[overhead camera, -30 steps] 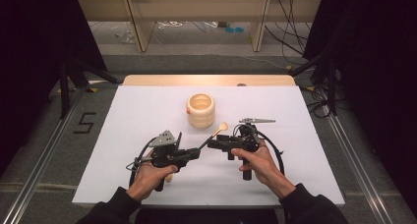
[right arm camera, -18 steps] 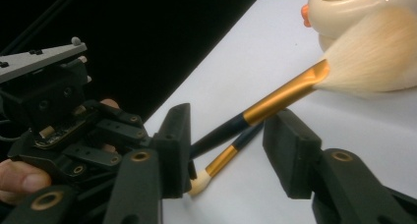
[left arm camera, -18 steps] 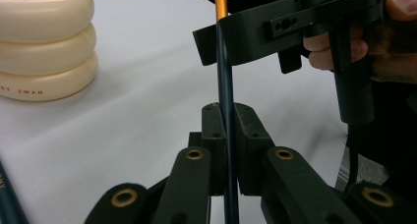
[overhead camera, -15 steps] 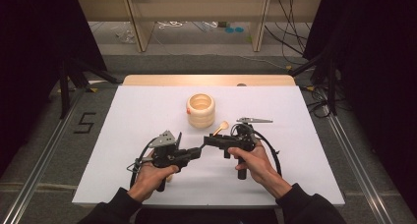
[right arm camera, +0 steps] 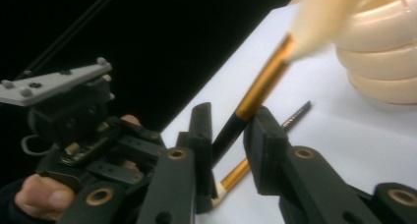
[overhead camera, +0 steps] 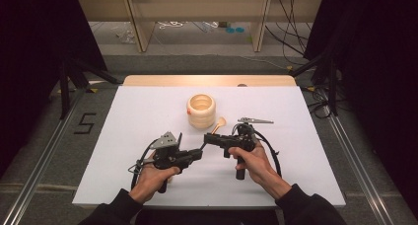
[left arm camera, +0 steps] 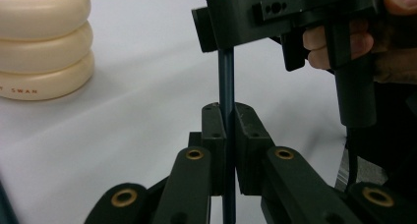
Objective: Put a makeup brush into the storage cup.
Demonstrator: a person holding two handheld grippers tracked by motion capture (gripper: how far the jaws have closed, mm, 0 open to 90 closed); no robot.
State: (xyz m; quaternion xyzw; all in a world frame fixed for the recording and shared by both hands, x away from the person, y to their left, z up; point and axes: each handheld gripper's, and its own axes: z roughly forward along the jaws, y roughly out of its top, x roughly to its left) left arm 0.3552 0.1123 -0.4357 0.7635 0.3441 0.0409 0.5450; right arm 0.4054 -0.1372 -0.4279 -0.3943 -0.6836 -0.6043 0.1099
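Cream-coloured ribbed holder (overhead camera: 201, 110) sits a bit above the middle of the high view, on the white surface (overhead camera: 148, 111), with both grippers low in the frame just below it. From up there the brush (overhead camera: 217, 124) is barely a speck: a pale tuft poking out toward the holder from the right gripper (overhead camera: 208, 137).

The left gripper view is where you actually see the grip. The left gripper (left arm camera: 227, 130) has its fingers (left arm camera: 212, 135) pinched tight on the brush's thin dark handle (left arm camera: 226, 86), which runs straight up the middle of the frame and disappears behind the right gripper's black body at the top. The holder shows at upper left, with small lettering on its bottom ring, something the high view can't resolve.

The right gripper view gives the other end. The right gripper (right arm camera: 231, 130) has just been closing, with the brush between its fingers (right arm camera: 201, 130): the dark handle meets a gold ferrule (right arm camera: 263, 84) right there, and the pale bristles blur out at upper right in front of the holder. The fingers sit right up against the handle, though I can't tell if both pads really press yet. A second brush (right arm camera: 275, 135) lies flat on the surface behind, with its own gold band. The left gripper with its grey plate is at the left of that frame.
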